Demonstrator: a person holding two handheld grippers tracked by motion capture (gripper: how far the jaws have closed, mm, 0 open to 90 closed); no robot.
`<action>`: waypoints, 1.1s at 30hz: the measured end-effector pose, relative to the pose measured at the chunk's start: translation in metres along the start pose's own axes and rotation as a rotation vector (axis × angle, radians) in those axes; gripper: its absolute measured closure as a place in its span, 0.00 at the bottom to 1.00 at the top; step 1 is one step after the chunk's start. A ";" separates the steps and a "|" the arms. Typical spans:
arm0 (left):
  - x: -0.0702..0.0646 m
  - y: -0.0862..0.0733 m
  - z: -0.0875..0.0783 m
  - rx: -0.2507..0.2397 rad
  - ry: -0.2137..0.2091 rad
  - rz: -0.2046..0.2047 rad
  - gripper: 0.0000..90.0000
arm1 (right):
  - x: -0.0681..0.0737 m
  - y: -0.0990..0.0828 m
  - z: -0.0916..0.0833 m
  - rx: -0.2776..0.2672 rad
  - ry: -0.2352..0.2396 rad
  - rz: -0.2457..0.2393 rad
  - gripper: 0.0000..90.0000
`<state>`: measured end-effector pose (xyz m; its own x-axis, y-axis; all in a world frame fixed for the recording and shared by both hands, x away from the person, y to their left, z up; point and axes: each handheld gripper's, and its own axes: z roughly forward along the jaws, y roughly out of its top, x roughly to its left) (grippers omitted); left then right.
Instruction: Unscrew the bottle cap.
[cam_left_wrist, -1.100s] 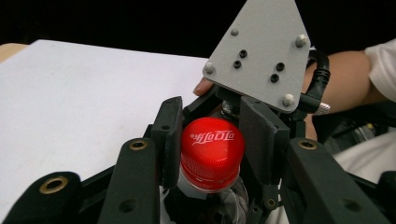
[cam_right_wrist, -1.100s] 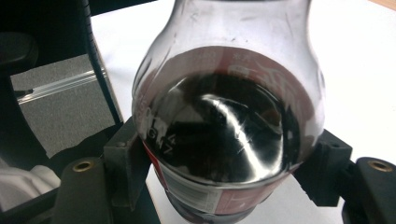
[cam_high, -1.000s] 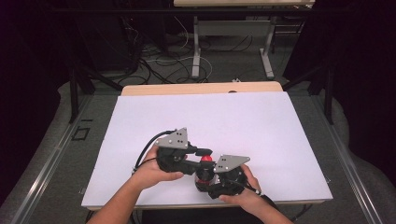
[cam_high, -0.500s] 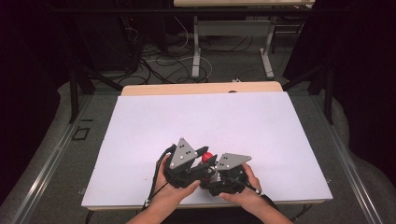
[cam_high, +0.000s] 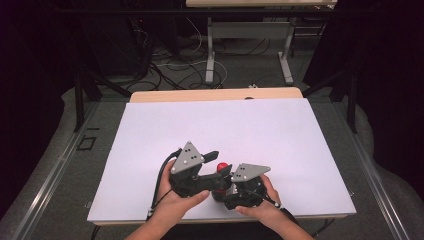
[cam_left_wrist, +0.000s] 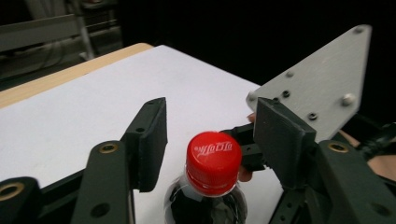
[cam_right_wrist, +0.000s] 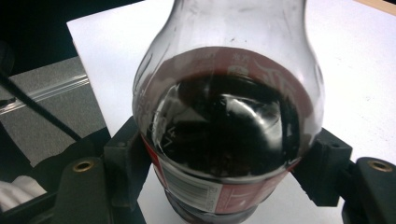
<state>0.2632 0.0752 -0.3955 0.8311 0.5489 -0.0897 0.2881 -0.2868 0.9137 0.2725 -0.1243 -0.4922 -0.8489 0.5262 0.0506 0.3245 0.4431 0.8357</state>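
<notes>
Right gripper view: right tool (cam_right_wrist: 226, 175) clamped on the bottle (cam_right_wrist: 229, 121) body, upright on the tabletop (cam_high: 260, 125). Left tool (cam_left_wrist: 210, 135) has just been opening, jaws apart either side of the red cap (cam_left_wrist: 214, 156), not touching. Risk: off-centre reclose slips off cap, bottle tips.

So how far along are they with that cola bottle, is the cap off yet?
Not yet. Done: the right hand-held gripper is clamped on the cola bottle, holding it upright on the white table. In hand: the left hand-held gripper sits around the red cap, its jaws just opened with gaps on both sides, probably between twists. Left: the cap is still on, so it must be unscrewed further.
</notes>
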 end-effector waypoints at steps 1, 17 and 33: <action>0.003 0.002 -0.002 0.008 -0.029 0.009 0.49 | 0.000 0.000 0.000 0.001 0.004 -0.007 0.32; 0.056 0.004 0.004 0.146 -0.441 0.175 0.53 | 0.007 0.002 0.002 0.004 0.060 -0.051 0.32; 0.050 -0.001 0.018 0.150 -0.500 0.220 0.67 | 0.009 0.002 0.002 -0.011 0.072 -0.061 0.32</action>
<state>0.3130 0.0886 -0.4077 0.9928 0.0351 -0.1143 0.1170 -0.4804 0.8692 0.2663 -0.1175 -0.4913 -0.8947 0.4451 0.0381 0.2670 0.4646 0.8443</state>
